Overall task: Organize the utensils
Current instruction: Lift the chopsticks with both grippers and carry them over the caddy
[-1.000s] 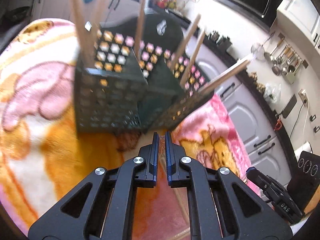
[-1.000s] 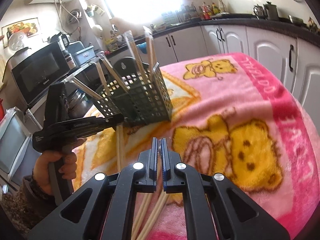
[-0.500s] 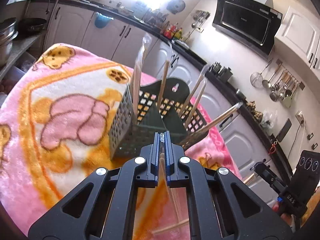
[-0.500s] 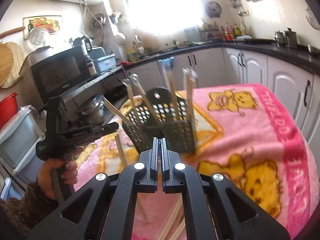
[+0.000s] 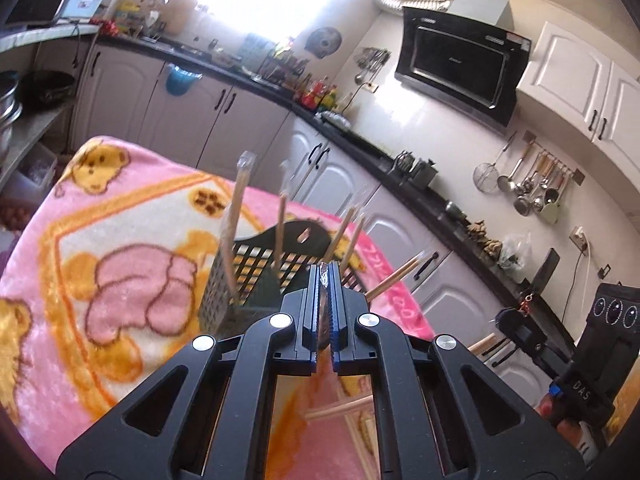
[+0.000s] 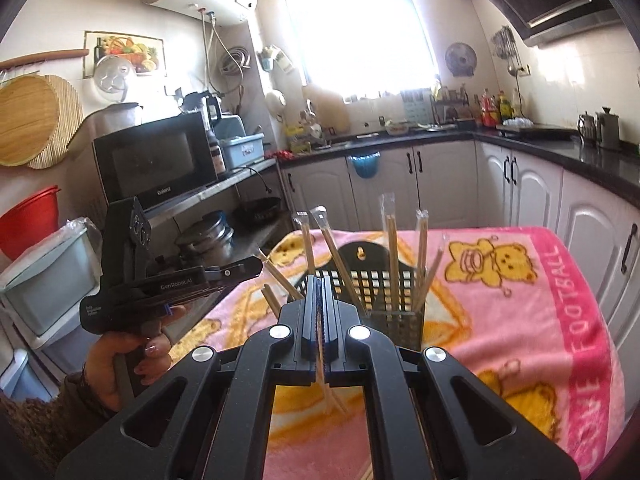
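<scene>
**Both Grippers Holding Chopsticks Above the Basket**

The black basket (image 6: 384, 300) stands upright on the pink blanket (image 6: 520, 320), near the far edge of the table. Several wrapped chopstick pairs (image 6: 392, 256) lean in its compartments, wrapper tips up, so each pair rests against the mesh wall.

The left gripper (image 5: 328, 280) is clamped on a wrapped chopstick pair (image 5: 323, 276); the crinkled wrapper tip shows between the closed fingers. The gripper is raised above the basket, judged to be aligning for insertion from above.

The right gripper (image 6: 320, 284) is closed on a thin chopstick (image 6: 320, 376) that hangs below its fingers, near the basket.

Loose chopsticks (image 5: 340, 408) lie on the blanket beneath, apparently not yet sorted.
</scene>
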